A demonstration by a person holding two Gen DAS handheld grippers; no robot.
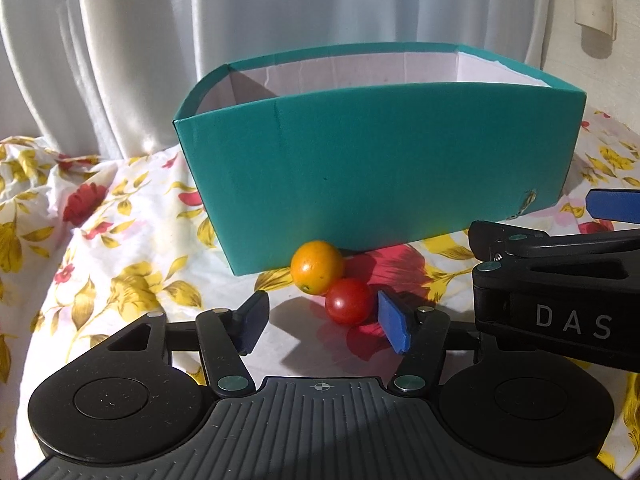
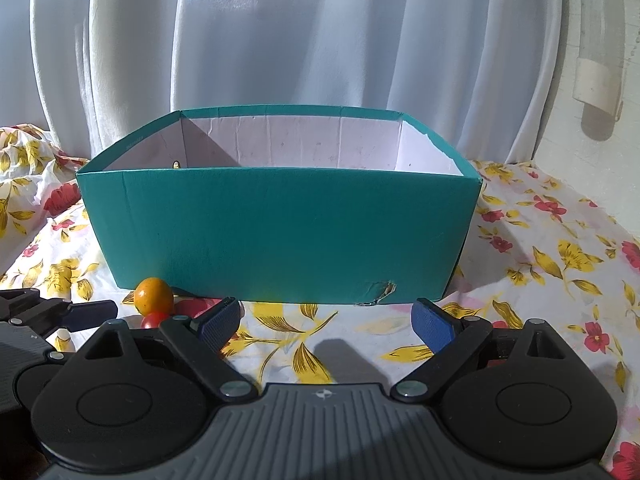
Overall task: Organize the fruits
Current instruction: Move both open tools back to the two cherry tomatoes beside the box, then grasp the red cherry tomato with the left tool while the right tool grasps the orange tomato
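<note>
A small orange fruit (image 1: 317, 267) and a red cherry tomato (image 1: 348, 301) lie touching each other on the floral cloth, against the front wall of a teal open box (image 1: 372, 168). My left gripper (image 1: 323, 322) is open, low over the cloth, and the tomato sits just ahead of its right pad (image 1: 394, 327). My right gripper (image 2: 327, 325) is open and empty in front of the box (image 2: 280, 224). The right wrist view shows the orange fruit (image 2: 153, 289) and the tomato (image 2: 154, 320) at lower left, partly hidden by a finger. The box interior that shows is white.
A floral cloth (image 1: 120, 264) covers the surface and rumples at the left. White curtains (image 2: 280, 32) hang behind the box. The right gripper's body (image 1: 560, 304) crosses the right of the left wrist view. The box front has a small tear (image 2: 380, 290).
</note>
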